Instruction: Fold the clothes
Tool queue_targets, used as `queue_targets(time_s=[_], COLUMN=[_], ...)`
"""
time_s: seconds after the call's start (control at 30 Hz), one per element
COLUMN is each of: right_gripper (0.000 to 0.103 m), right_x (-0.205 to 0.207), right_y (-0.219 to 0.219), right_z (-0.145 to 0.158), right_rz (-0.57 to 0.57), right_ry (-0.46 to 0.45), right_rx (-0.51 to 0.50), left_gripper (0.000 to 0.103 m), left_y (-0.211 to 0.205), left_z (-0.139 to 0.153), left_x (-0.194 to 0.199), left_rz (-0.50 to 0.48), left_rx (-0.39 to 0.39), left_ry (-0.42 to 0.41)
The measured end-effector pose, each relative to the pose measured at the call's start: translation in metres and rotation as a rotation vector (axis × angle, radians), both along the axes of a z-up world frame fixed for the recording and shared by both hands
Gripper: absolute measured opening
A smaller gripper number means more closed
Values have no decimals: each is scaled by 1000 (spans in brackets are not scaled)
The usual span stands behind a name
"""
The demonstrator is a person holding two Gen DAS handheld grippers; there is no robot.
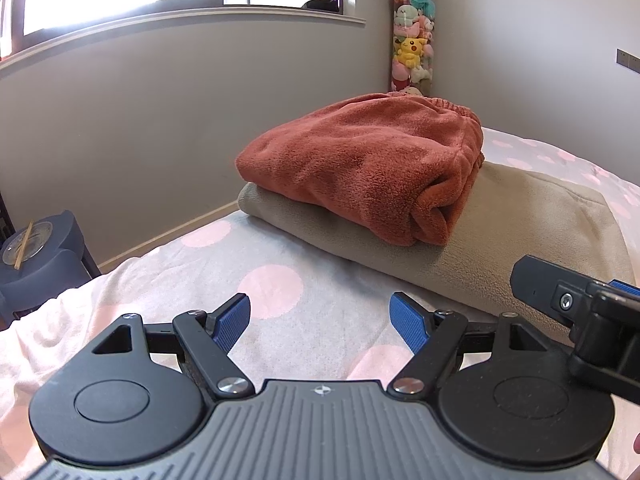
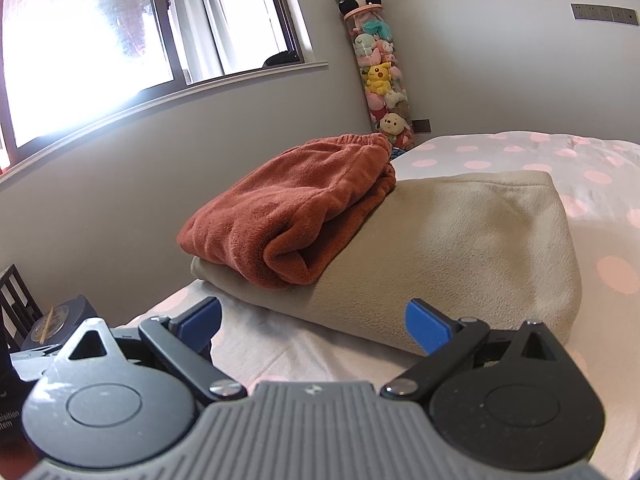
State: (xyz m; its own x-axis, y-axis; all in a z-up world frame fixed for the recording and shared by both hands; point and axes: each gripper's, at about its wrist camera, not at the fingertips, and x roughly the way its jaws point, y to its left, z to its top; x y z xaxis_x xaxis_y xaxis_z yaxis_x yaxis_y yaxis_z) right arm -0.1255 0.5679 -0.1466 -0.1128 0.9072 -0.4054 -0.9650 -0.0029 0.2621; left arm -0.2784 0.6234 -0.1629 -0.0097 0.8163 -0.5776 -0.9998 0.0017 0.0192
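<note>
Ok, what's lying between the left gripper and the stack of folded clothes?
Nothing but bare polka-dot bedspread. In the left wrist view, the open left gripper faces the rust fleece garment stacked on the beige garment, with only sheet between.

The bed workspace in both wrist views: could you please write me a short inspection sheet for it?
Surface: bed cover, white with pink dots, lightly wrinkled.
Job's things: rust fleece garment, folded, lying on a folded beige garment.
Clutter: nothing seen on the bed.
Grippers: left gripper open, empty, above the cover; right gripper open, empty, before the stack.
Cables: nothing seen.
Surroundings: window; clear tube of plush toys in the corner; dark side table holding a glass dish.
</note>
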Motion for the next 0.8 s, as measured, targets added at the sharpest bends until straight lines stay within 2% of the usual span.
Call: queue_targets(time_s=[0.8], right_gripper=[99], right_x=[-1], right_y=[0], right_z=[0], right_rz=[7], right_ry=[-5], right_rx=[-5], left_gripper=[76], left_y=[1], left_z=[-1], left_x=[3], left_rz=[-19], left_rx=[-2], left_ry=[17])
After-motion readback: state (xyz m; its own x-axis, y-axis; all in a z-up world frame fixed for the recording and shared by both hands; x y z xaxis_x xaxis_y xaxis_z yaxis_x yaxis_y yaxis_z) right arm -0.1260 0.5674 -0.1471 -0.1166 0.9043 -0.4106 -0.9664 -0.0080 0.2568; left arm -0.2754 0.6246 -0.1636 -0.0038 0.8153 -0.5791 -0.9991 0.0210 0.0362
